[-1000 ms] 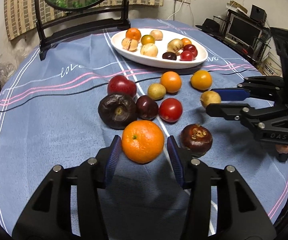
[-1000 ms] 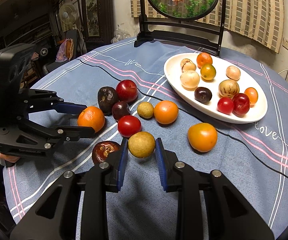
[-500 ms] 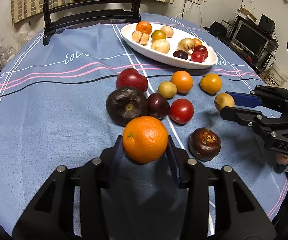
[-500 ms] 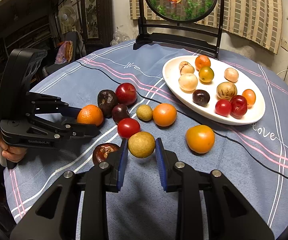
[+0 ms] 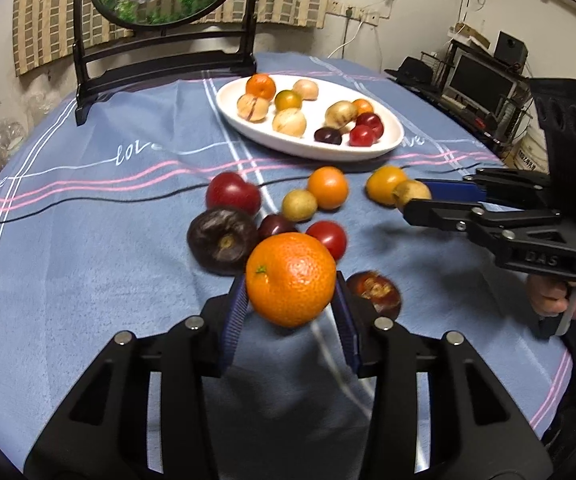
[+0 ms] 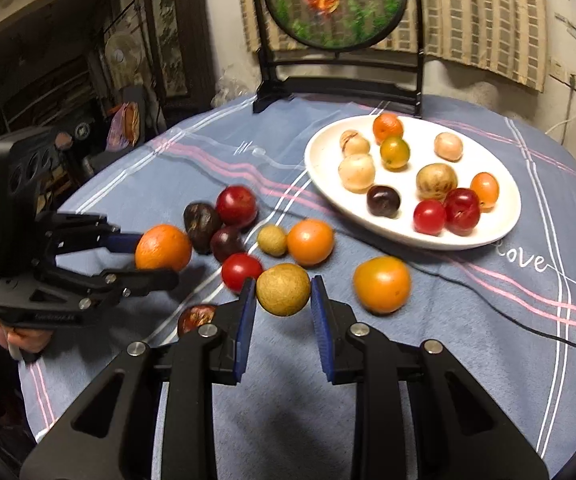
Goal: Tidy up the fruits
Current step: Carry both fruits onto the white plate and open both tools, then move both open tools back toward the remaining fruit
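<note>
My left gripper (image 5: 290, 304) is shut on a large orange (image 5: 290, 279) and holds it above the blue tablecloth. My right gripper (image 6: 283, 304) is shut on a small tan round fruit (image 6: 283, 289), also lifted off the cloth. Each gripper shows in the other's view: the right one (image 5: 416, 200) with the tan fruit (image 5: 410, 193), the left one (image 6: 144, 258) with the orange (image 6: 163, 247). A white oval plate (image 6: 500, 224) with several fruits lies at the back. Several loose fruits lie on the cloth between the plate and the grippers.
Loose on the cloth are a red apple (image 5: 233, 193), a dark wrinkled fruit (image 5: 221, 245), a red tomato (image 5: 328, 238), an orange fruit (image 6: 381, 284) and a brown fruit (image 5: 374, 293). A round framed screen on a black stand (image 6: 336, 80) rises behind the plate.
My left gripper closed on the orange and lifted it off the cloth. My right gripper raised the tan fruit a little. Both views tilted upward.
</note>
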Available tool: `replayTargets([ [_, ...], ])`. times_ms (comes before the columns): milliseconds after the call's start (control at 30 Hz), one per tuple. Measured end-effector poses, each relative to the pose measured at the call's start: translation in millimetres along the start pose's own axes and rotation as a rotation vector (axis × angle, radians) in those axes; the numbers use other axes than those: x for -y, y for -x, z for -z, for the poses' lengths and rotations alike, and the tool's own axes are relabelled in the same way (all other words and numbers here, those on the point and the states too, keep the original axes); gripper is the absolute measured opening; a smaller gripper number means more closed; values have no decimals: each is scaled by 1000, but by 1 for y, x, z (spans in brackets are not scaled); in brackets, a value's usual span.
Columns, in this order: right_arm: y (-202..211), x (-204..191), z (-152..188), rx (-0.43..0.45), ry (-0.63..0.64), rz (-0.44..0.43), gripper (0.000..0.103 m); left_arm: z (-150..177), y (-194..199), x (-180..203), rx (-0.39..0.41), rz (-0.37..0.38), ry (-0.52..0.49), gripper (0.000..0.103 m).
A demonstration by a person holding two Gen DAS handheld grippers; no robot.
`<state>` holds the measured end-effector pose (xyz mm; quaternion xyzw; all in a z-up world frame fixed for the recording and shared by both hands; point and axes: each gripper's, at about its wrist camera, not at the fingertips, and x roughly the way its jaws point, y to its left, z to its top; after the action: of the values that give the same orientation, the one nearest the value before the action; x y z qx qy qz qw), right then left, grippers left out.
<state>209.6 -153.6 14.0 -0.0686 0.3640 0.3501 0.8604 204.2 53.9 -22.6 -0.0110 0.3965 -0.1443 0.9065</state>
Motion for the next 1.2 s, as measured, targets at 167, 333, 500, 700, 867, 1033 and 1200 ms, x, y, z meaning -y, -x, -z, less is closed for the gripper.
replayTargets([
  [167,14,34,-13,154,-141,76,28,-40,-4,4,15,23,5,42],
  [333,8,86,-33,259,-294,196,28,-104,-31,4,33,-7,35,42],
  [500,-18,119,-44,249,-371,218,28,-157,-80,9,-1,-34,52,42],
  [700,-26,145,-39,224,-446,211,28,-174,-123,25,-56,-72,3,42],
  [867,-37,154,-38,184,-467,193,28,-174,-146,30,-81,-108,-22,43],
  [1033,-40,153,-40,147,-469,173,38,-176,-146,33,-72,-136,-28,64],
  [1200,-24,142,-44,171,-416,172,46,-173,-103,28,11,-161,-3,76],
])
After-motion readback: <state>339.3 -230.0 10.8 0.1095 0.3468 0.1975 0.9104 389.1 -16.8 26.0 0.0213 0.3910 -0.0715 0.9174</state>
